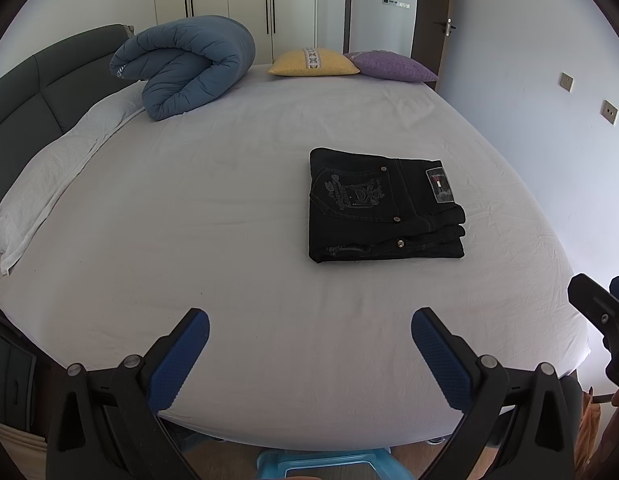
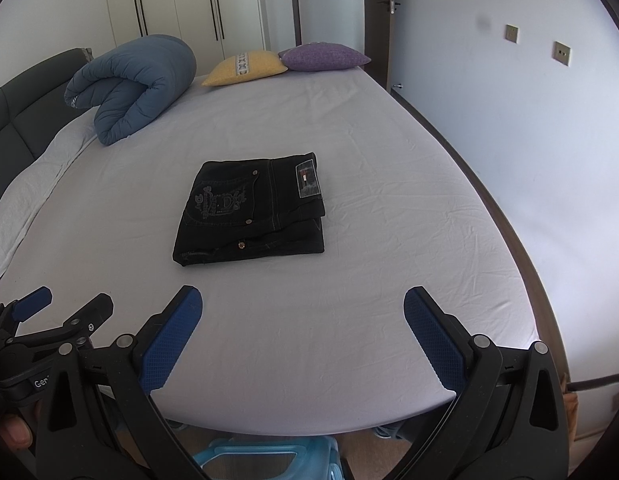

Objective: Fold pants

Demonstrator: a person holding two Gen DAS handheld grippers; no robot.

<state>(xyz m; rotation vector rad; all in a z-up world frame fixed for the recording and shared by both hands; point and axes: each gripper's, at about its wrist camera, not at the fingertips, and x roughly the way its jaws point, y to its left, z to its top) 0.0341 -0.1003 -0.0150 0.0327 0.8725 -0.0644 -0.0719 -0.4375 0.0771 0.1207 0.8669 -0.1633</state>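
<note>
Left to right across the bed (image 1: 269, 320): dark headboard (image 1: 37, 76) at far left, white towel-like cloth (image 1: 49, 172) along that edge, rolled blue duvet (image 1: 185, 64) by it. Further right at the far edge, yellow cushion (image 1: 311, 63) touching purple cushion (image 1: 393, 66).

Pants (image 1: 383, 208), black jeans, lie right of centre in the left wrist view and about mid-bed in the right wrist view (image 2: 255, 208). They are a compact rectangular stack, several layers visible at the near edge, embroidered back pocket and waistband patch on top. Edges look roughly aligned, lower layers peeking out slightly at the near right corner.

Left hand-held gripper (image 1: 309, 328): released, jaws spread wide, nothing between the blue pads, hovering over the near bed edge, well apart from the pants. Right hand-held gripper (image 2: 303, 308): likewise released and empty, near the bed's front edge, clear of the pants.

Progress judgement: folding looks done, with the pants folded down to a small bundle resting on the sheet and neither gripper touching them. At most a minor squaring of the offset lower layers is left; otherwise task looks complete.
</note>
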